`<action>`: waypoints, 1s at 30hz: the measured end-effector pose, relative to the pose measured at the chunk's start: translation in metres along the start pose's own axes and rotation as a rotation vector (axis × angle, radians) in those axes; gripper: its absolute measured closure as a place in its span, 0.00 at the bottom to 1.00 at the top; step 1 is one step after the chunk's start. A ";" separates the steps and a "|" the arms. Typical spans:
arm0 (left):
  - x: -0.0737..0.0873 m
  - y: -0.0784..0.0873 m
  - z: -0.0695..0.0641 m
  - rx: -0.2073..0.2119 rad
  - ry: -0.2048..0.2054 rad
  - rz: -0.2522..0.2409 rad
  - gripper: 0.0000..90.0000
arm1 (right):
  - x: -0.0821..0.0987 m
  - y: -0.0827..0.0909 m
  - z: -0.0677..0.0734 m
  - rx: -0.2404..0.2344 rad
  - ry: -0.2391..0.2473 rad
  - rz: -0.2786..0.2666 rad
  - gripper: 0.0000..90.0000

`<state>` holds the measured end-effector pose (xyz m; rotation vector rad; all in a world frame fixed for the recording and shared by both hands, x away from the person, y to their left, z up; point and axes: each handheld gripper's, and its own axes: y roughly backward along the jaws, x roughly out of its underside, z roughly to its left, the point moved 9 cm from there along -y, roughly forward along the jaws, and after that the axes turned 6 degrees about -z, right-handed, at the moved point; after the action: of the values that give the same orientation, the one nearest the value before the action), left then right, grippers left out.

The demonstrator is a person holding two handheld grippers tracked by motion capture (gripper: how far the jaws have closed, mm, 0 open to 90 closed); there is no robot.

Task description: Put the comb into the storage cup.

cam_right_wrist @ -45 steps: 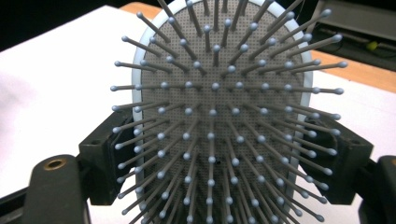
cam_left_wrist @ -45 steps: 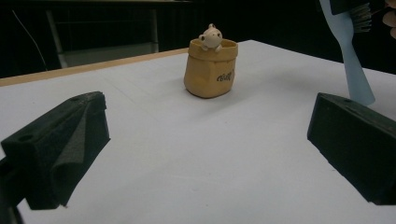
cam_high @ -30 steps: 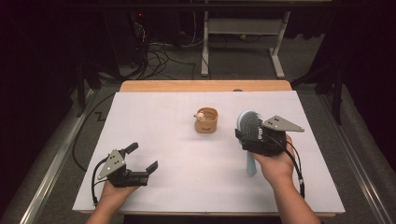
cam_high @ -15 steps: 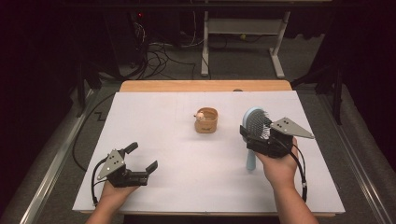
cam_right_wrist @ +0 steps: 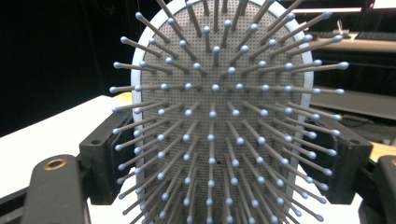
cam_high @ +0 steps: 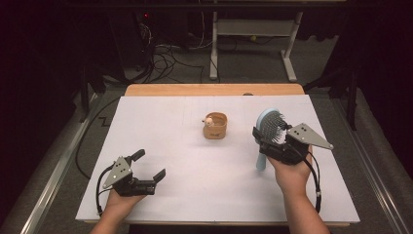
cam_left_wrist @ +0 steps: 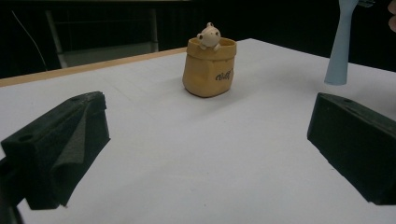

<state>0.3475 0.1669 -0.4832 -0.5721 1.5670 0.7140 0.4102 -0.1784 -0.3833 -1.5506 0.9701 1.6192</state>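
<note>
while right gripper clamps one hairbrush | one cup

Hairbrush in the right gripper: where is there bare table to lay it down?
Widest free patch: the white table between the left gripper and the tan pot. The near middle, between both hands, is bare too. It is tighter around the right gripper, where the hairbrush hangs handle-down near the pot.

We see our left gripper gaping toward the tan pot; right of the pot stands a blue brush handle.
</note>
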 end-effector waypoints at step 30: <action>0.001 0.000 0.002 -0.005 -0.001 0.007 0.00 | -0.025 -0.020 0.005 -0.002 0.013 -0.051 0.23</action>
<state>0.3485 0.1682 -0.4845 -0.5699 1.5674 0.7242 0.4265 -0.1635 -0.3593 -1.5768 0.9293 1.5771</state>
